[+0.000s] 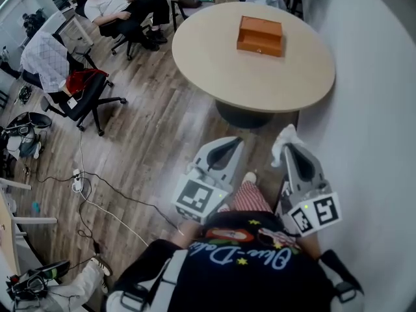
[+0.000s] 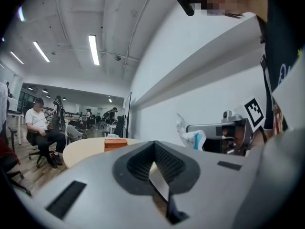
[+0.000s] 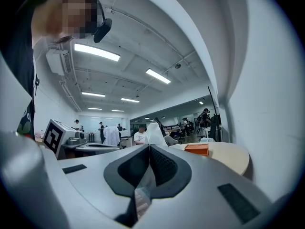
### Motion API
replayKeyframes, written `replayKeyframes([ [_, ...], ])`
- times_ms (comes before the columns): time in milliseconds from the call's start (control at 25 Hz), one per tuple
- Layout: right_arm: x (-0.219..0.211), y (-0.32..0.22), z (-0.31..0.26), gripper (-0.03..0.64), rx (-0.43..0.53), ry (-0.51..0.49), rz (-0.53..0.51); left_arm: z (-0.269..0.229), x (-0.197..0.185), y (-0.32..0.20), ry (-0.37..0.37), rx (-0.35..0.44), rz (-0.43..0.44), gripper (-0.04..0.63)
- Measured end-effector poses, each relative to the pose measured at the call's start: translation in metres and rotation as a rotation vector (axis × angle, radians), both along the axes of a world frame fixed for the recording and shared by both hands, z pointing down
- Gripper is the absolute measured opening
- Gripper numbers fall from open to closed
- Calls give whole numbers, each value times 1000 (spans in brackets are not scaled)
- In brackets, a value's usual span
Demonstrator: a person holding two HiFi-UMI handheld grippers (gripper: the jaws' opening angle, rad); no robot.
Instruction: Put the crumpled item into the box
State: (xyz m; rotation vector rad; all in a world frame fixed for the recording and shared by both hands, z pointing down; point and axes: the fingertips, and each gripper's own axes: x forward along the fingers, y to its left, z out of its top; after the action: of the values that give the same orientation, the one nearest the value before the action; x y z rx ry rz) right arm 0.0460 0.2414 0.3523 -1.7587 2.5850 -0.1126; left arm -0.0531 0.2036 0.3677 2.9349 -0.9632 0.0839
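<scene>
An orange box (image 1: 260, 36) lies on the round beige table (image 1: 208, 54), well ahead of both grippers. My right gripper (image 1: 290, 145) is held low over the wooden floor near the table's base, shut on a white crumpled item (image 1: 285, 139) that sticks out past its tips. The right gripper view shows that item (image 3: 153, 134) above the closed jaws, with the box (image 3: 197, 149) beyond to the right. My left gripper (image 1: 236, 140) hangs beside it, shut with nothing held. From the left gripper view, the box (image 2: 116, 143) is far off and the crumpled item (image 2: 189, 133) hangs at the right.
A curved white wall (image 1: 377, 109) runs close along the right. Office chairs (image 1: 84, 96) and a seated person (image 1: 120, 8) are at the upper left. Cables and a power strip (image 1: 78, 184) lie on the floor at left. The table's dark pedestal (image 1: 250, 117) stands just ahead.
</scene>
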Motion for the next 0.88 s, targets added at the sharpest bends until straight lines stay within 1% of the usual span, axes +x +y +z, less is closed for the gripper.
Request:
replayKeyframes([
  [120,2,-17,-2,2,3,-24,-9,-2,1,-14,2,-8,-20,-8],
  [280,9,-47,1,2,-5,-27,-22,3,-3,-38,-40,-3,-37,-8],
  [400,12,-79,0,2,-11,-45,-45,5,-4,-69,-45,-27,-73,-8],
  [480,18,-99,-1,2,-10,-50,-53,3,2,-88,-40,-34,-84,-8],
  [640,37,-125,7,2,-4,-70,-47,9,21,-111,-54,-16,-55,-8],
  [880,65,-162,9,2,13,-89,-30,0,46,-146,-46,-9,-37,-8],
])
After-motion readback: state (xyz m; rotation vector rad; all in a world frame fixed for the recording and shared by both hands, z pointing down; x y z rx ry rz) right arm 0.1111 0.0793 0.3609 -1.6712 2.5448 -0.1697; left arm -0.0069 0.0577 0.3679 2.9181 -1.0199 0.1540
